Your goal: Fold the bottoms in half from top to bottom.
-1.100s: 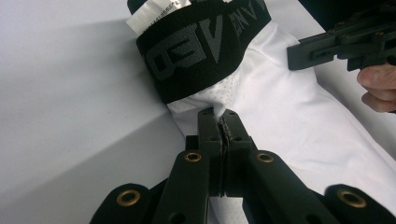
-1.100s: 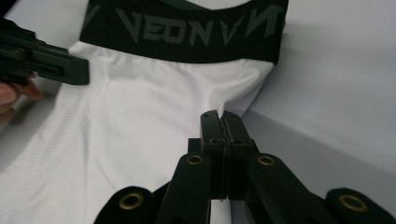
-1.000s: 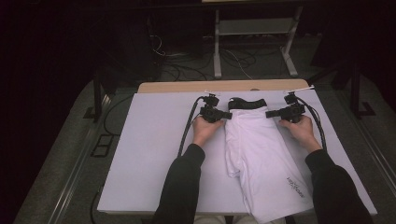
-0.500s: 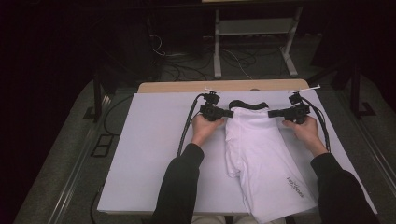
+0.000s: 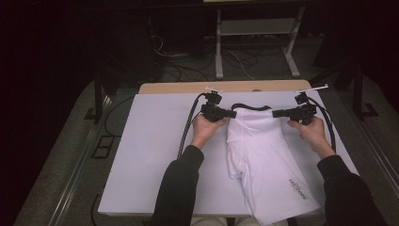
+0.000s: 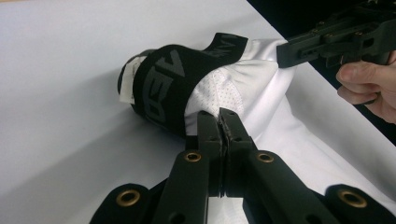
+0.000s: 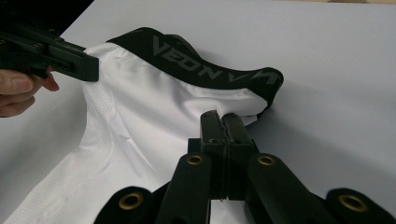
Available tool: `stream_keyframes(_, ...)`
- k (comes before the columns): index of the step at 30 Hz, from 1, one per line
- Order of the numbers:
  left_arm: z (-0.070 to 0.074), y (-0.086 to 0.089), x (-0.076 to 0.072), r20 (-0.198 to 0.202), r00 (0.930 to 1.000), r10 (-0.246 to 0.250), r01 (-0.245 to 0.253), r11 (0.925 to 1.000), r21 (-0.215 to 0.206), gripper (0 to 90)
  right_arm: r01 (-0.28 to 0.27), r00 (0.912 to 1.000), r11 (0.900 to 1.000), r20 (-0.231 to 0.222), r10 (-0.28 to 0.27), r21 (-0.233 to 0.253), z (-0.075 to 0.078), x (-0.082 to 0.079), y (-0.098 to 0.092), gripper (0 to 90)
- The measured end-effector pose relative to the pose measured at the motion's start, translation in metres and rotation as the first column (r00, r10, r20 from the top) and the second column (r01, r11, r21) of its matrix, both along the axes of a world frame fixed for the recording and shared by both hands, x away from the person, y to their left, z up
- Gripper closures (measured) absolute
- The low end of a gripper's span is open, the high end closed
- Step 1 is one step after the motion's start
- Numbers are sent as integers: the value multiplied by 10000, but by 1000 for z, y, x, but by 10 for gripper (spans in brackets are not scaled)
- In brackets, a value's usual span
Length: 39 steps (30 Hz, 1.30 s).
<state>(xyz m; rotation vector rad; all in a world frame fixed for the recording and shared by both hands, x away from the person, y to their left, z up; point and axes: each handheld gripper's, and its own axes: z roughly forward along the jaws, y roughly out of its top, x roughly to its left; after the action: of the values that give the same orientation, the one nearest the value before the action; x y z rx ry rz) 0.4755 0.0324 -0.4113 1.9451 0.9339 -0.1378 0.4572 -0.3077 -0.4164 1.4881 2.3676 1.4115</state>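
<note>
A dim lab or recording room. A white-topped table (image 5: 155, 155) fills the centre; cables (image 5: 164, 52) and a metal stand (image 5: 256, 37) sit on the floor along the top.

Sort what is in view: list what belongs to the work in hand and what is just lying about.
In the job:
white fabric shorts with a black elastic waistband
left gripper, shut on the shorts
right gripper, shut on the shorts
white table cover

Lying about:
grey metal stand on the floor
loose black cables behind the table
</note>
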Motion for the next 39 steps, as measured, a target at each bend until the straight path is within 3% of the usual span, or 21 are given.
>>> stream_keyframes(6,5,1,-6,-78,10000,-52,49,9993,-375,871,-32,9999,10000,121,32,25,7,-6,-2,878)
stream_keyframes(20,18,0,-25,110,9993,-356,360,9986,-397,871,-183,9993,9998,329,179,103,13,-23,-5,878)
stream_keyframes(39,21,1,-52,75,9988,-475,479,9969,-632,871,-419,9969,9991,676,412,84,18,-51,-7,878)
